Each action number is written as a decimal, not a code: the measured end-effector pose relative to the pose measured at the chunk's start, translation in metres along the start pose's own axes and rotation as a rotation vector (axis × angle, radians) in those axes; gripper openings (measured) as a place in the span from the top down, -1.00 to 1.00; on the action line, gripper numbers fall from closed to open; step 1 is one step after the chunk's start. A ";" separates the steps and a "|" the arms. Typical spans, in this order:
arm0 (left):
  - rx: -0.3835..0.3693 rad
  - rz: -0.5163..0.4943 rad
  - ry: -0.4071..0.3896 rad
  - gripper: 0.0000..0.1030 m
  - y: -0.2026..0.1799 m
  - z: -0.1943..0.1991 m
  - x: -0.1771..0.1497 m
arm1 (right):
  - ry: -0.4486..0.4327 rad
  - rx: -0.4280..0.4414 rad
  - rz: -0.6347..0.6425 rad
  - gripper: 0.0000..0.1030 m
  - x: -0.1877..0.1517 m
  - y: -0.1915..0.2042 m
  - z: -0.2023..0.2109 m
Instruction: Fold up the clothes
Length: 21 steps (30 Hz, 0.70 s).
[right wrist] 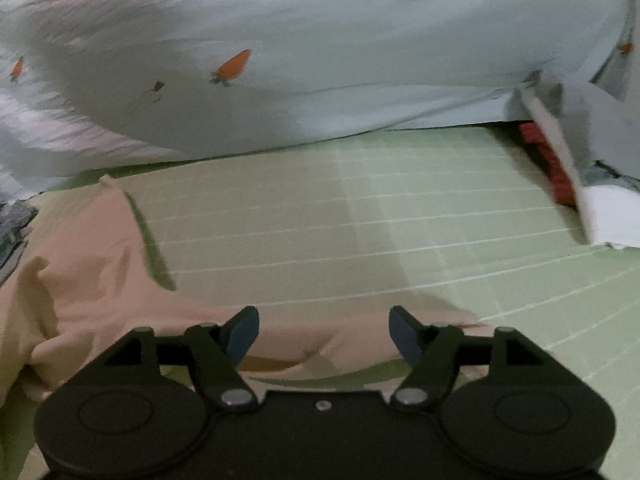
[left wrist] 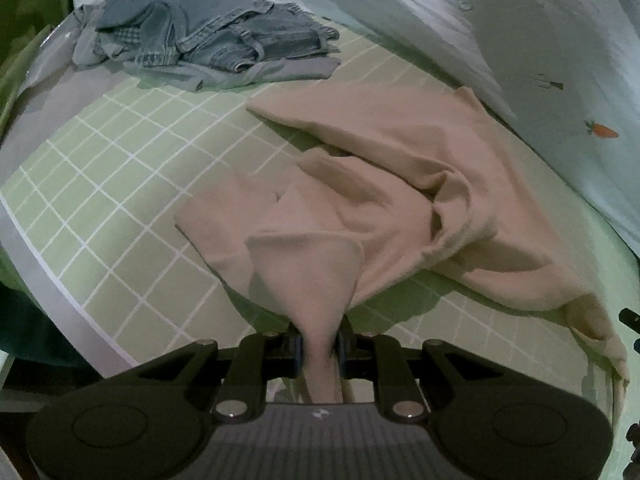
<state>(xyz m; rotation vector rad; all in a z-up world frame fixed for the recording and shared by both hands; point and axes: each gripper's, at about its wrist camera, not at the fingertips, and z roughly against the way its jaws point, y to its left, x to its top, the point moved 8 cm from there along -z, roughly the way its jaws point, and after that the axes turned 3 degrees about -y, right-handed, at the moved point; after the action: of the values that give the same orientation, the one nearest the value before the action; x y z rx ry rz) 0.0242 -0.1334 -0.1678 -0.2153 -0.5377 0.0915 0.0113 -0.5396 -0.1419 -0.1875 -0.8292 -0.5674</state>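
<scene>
A beige garment [left wrist: 400, 200] lies crumpled on the green gridded mat [left wrist: 120, 184]. My left gripper [left wrist: 320, 340] is shut on a bunched part of it and holds that part lifted, the cloth hanging down between the fingers. In the right wrist view the same beige garment [right wrist: 100, 280] covers the left and lower part of the mat [right wrist: 400, 220]. My right gripper [right wrist: 324, 332] is open just above the garment's near edge, with nothing between its fingers.
A pile of denim and grey clothes [left wrist: 208, 36] sits at the far left of the mat. A pale blue sheet with carrot prints [right wrist: 320, 60] borders the mat's far side. A red and white object [right wrist: 560, 168] lies at the far right.
</scene>
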 end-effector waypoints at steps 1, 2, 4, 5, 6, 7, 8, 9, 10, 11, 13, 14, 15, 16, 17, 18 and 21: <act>0.000 0.003 0.006 0.64 0.001 -0.003 0.002 | 0.005 0.014 -0.005 -0.45 0.002 0.004 -0.005; 0.000 0.005 0.013 0.64 0.002 -0.006 0.005 | 0.011 0.028 -0.010 -0.48 0.004 0.009 -0.010; -0.002 0.006 0.028 0.65 0.005 -0.013 0.011 | 0.025 0.060 -0.020 -0.52 0.009 0.019 -0.022; -0.003 0.007 0.034 0.65 0.006 -0.017 0.014 | 0.034 0.077 -0.025 -0.52 0.012 0.025 -0.028; -0.003 0.007 0.039 0.65 0.007 -0.021 0.018 | 0.045 0.094 -0.031 -0.53 0.014 0.032 -0.035; -0.002 0.007 0.041 0.66 0.007 -0.025 0.023 | 0.056 0.112 -0.036 -0.53 0.016 0.040 -0.042; -0.002 0.008 0.042 0.66 0.006 -0.030 0.030 | 0.065 0.131 -0.034 -0.53 0.020 0.048 -0.050; -0.003 0.011 0.043 0.66 0.005 -0.035 0.036 | 0.072 0.149 -0.026 -0.53 0.023 0.058 -0.057; -0.002 0.012 0.044 0.66 0.004 -0.040 0.042 | 0.081 0.170 -0.006 -0.54 0.026 0.070 -0.066; -0.002 0.012 0.046 0.66 0.002 -0.046 0.050 | 0.091 0.191 0.013 -0.54 0.029 0.081 -0.074; -0.002 0.008 0.049 0.66 -0.004 -0.057 0.064 | 0.110 0.232 0.052 -0.53 0.035 0.105 -0.090; -0.004 0.004 0.049 0.66 -0.008 -0.064 0.071 | 0.121 0.253 0.072 -0.53 0.037 0.116 -0.098; -0.007 0.000 0.050 0.66 -0.012 -0.070 0.078 | 0.137 0.272 0.092 -0.53 0.037 0.126 -0.105; -0.011 -0.005 0.053 0.66 -0.016 -0.077 0.085 | 0.152 0.288 0.114 -0.48 0.038 0.135 -0.112; -0.019 -0.012 0.057 0.66 -0.021 -0.085 0.092 | 0.165 0.296 0.143 -0.35 0.038 0.142 -0.120; -0.026 -0.019 0.062 0.66 -0.026 -0.093 0.100 | 0.177 0.300 0.173 -0.26 0.037 0.149 -0.127; -0.050 -0.064 0.062 0.65 -0.044 -0.113 0.122 | 0.171 0.272 0.264 0.77 0.036 0.152 -0.140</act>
<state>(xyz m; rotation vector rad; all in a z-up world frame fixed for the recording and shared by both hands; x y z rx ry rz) 0.1889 -0.1788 -0.1920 -0.2481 -0.4852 0.0089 0.2037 -0.4790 -0.2004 0.0021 -0.6937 -0.2156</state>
